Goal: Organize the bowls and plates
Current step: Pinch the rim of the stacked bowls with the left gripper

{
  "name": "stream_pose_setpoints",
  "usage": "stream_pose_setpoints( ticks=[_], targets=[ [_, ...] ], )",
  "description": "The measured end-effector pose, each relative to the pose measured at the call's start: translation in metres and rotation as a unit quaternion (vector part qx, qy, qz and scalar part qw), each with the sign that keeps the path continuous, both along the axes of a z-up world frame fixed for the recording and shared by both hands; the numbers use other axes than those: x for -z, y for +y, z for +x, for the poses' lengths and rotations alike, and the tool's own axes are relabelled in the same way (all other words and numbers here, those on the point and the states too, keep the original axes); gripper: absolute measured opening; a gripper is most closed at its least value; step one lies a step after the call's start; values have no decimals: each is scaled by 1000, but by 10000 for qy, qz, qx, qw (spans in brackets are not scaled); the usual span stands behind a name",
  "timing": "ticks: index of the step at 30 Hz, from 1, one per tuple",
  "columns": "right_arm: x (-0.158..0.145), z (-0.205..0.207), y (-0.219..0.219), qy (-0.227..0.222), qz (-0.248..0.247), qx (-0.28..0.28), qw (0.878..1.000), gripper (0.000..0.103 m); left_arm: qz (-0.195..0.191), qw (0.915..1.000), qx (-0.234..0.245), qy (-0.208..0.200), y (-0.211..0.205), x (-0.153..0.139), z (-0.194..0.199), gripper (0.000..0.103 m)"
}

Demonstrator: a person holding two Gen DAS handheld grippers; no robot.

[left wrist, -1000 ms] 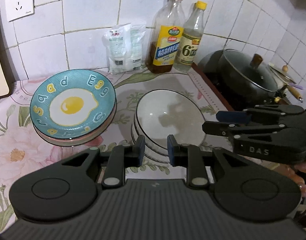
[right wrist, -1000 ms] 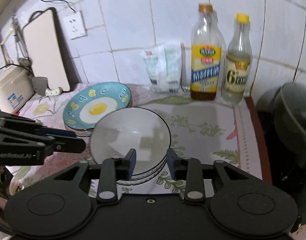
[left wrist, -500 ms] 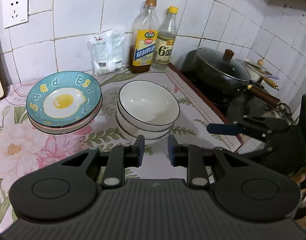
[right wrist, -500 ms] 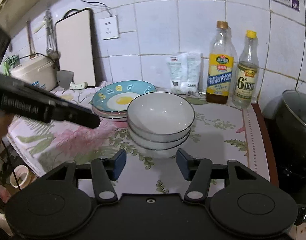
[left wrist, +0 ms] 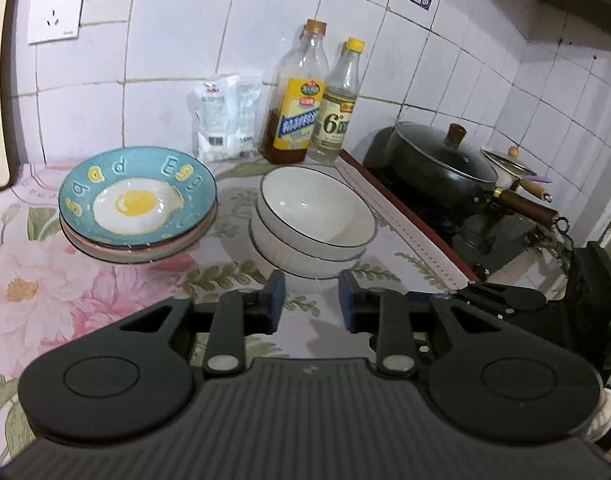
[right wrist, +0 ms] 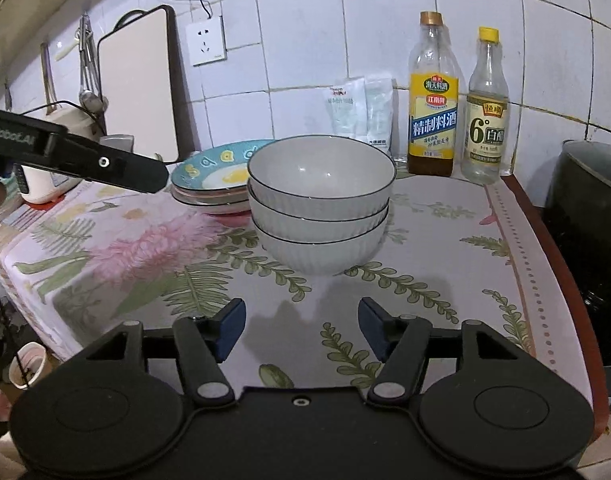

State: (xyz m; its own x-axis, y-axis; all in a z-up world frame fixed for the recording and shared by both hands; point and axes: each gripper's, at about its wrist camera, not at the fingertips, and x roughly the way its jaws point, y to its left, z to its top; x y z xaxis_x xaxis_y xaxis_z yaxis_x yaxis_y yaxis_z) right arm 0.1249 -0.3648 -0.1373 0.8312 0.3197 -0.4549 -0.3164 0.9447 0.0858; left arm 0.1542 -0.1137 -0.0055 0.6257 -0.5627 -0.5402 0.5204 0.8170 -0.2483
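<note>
A stack of three white bowls (left wrist: pixel 313 220) with dark rims stands on the floral counter cloth; it also shows in the right wrist view (right wrist: pixel 319 200). Left of it is a stack of plates (left wrist: pixel 137 204), the top one blue with a fried-egg print, also seen in the right wrist view (right wrist: pixel 221 178). My left gripper (left wrist: pixel 308 302) is open and empty, held back in front of the bowls. My right gripper (right wrist: pixel 301 330) is open and empty, held back from the bowls above the cloth.
Two bottles (left wrist: pixel 313 104) and a white packet (left wrist: pixel 221 120) stand against the tiled wall. A lidded black wok (left wrist: pixel 441 164) sits on the stove at right. A cutting board (right wrist: pixel 139 92) and a white appliance (right wrist: pixel 49 152) are at the far left.
Both grippers have pulled back from the bowl stack. The right gripper's jaws have opened wider. The bowls and plates have not moved.
</note>
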Motion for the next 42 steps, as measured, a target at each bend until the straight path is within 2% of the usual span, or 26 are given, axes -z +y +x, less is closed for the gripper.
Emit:
stream_pose_setpoints(
  ticks=[5,10,13,15,18,26,30,35,40,42],
  targets=[
    [11,17,10,20,-122,99,9999,73,19,9996,-45,-279,-4,11,6,45],
    [19,44,9,477,254,167,9984,74,-479,9988,-89,-94,-3,19,26,62],
    [20,53,13,409,168,108,9990,76,-716,9973,-155,51,-4,25,40,68],
    [21,59,17,327,99,82,9994,93,-837,9960,-216,210,-5,30,52,70],
    [20,67,22,137,48,152,9998,95,-1012,9931,-367,457,-8,39,70,77],
    [22,89,27,62,26,267,9996,95,-1355,9808,-529,1301,-20,69,114,78],
    [20,94,31,50,-162,223,9996,97,-1243,9828,-512,1264,-27,77,118,78],
    [22,98,29,-12,-156,172,9997,98,-1478,9774,-547,1409,-23,84,123,73],
    [25,102,29,-63,-172,113,9998,99,-1508,9746,-587,1551,-23,88,128,59],
    [24,104,28,-38,-147,85,9998,100,-1511,9738,-614,1585,-23,91,129,58]
  ],
)
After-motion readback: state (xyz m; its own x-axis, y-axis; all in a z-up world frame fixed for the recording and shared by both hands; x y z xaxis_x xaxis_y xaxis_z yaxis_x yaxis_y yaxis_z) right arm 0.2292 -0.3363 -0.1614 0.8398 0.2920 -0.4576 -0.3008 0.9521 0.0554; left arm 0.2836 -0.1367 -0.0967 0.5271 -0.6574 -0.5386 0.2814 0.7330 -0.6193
